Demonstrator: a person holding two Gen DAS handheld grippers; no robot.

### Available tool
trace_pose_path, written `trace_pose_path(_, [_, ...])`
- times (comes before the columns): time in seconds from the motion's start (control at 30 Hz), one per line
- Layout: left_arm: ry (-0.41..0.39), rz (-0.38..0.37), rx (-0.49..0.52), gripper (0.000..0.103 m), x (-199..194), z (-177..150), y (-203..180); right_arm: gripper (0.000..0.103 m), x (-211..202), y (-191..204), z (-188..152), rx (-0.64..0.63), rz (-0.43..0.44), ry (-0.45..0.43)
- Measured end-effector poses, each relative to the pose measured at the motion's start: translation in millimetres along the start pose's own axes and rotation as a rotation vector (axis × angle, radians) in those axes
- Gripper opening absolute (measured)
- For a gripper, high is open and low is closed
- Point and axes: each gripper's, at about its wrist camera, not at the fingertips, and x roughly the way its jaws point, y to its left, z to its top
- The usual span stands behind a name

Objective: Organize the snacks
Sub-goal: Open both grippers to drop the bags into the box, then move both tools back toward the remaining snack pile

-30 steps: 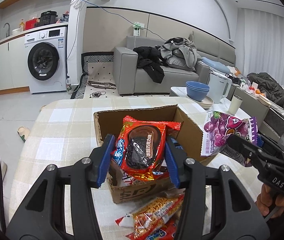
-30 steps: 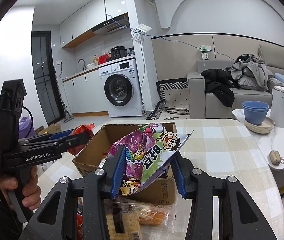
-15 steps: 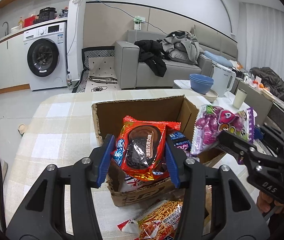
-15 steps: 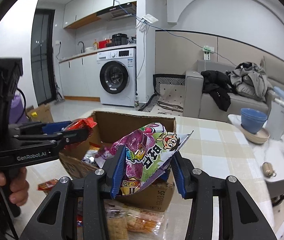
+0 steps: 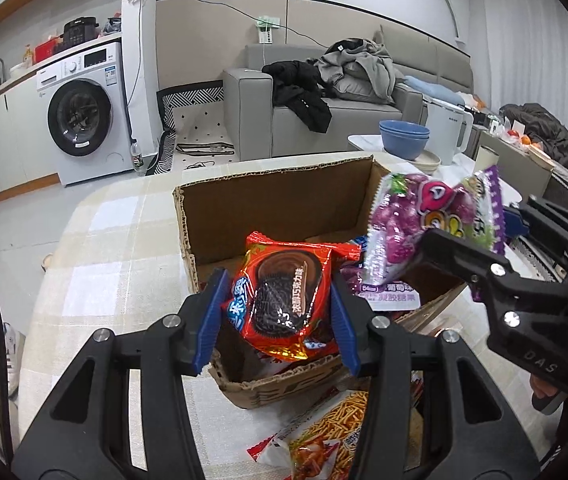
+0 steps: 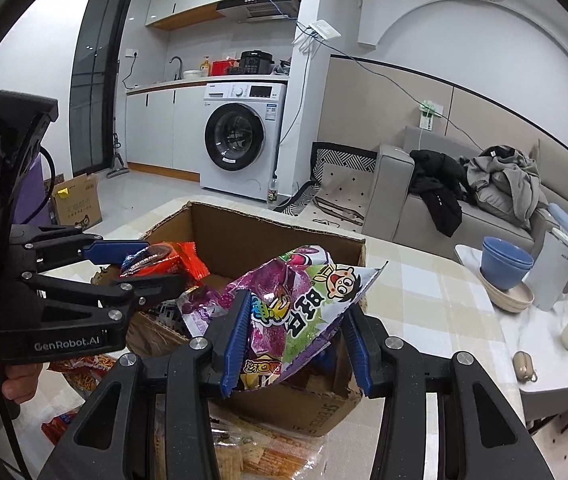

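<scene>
- Left wrist view: left gripper point(image 5: 279, 312) clamped on a red snack packet point(image 5: 284, 288) (chocolate biscuit printed on the front), blue fingers point(image 5: 213, 320) pressing both side edges.
- Packet held upright above the near part of an open cardboard box point(image 5: 219, 216), over other wrappers lying inside.
- Same view, to the right: right gripper point(image 5: 476, 248) pinching a purple candy bag point(image 5: 424, 216) over the box's right wall.
- Box resting on a checked tablecloth point(image 5: 95, 264); a bag of orange sticks point(image 5: 332, 428) on the cloth just in front of the box.
- Right wrist view: purple candy bag point(image 6: 296, 312) squeezed between the blue fingers point(image 6: 235, 336), crumpled and tilted, above the near rim of the box point(image 6: 275, 232).
- Left gripper point(image 6: 155, 264) seen side-on at the left, red packet point(image 6: 163, 260) nipped at its tip above the box interior.
- A cracker pack point(image 6: 251, 456) on the cloth below the right gripper, beside the box.
- Beyond the table edge (right side): stacked blue bowls point(image 6: 506, 260) and a white kettle point(image 6: 560, 272).
</scene>
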Motion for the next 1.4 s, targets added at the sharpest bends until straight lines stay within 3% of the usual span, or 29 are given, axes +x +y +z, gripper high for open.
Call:
trace_pose_path(0.33, [0.002,0.010,0.023,0.046,3.2,-2.0,-7.6,0.047,27.2,-1.0,-1.9,0.013,0.064,0.061])
trace_pose_path(0.47, [0.003,0.009,0.036,0.046,3.5,-2.6,-5.6,0.046,30.9,-9.7,-8.0,0.075,0.126,0.092])
trace_pose_path(0.7, [0.010,-0.019,-0.001,0.048,0.5,0.9,5.4,0.049,24.3,-1.9,-8.1,0.015,0.060,0.058])
trace_pose_path(0.93, [0.011,-0.046,0.023,0.068,-12.3,-3.3,-0.7,0.070,-1.1,-6.9,-12.1,0.018,0.011,0.000])
trace_pose_path(1.0, [0.010,-0.062,0.011,0.080,-18.1,-4.6,-1.2,0.076,-9.3,-10.4,-13.8,0.029,0.007,-0.011])
trace_pose_path(1.13, [0.017,-0.065,-0.014,0.085,-33.2,-8.5,-1.2,0.085,-26.5,-13.8,-20.0,0.039,0.009,-0.006])
trace_pose_path(1.2, [0.013,-0.054,-0.026,0.101,-41.8,-11.8,-0.4,0.089,-33.2,-15.3,-24.1,0.048,0.013,-0.002])
trace_pose_path(1.4, [0.002,-0.053,-0.078,0.102,-72.4,-25.1,4.5,0.102,-49.0,-19.9,-37.0,0.129,0.056,0.022])
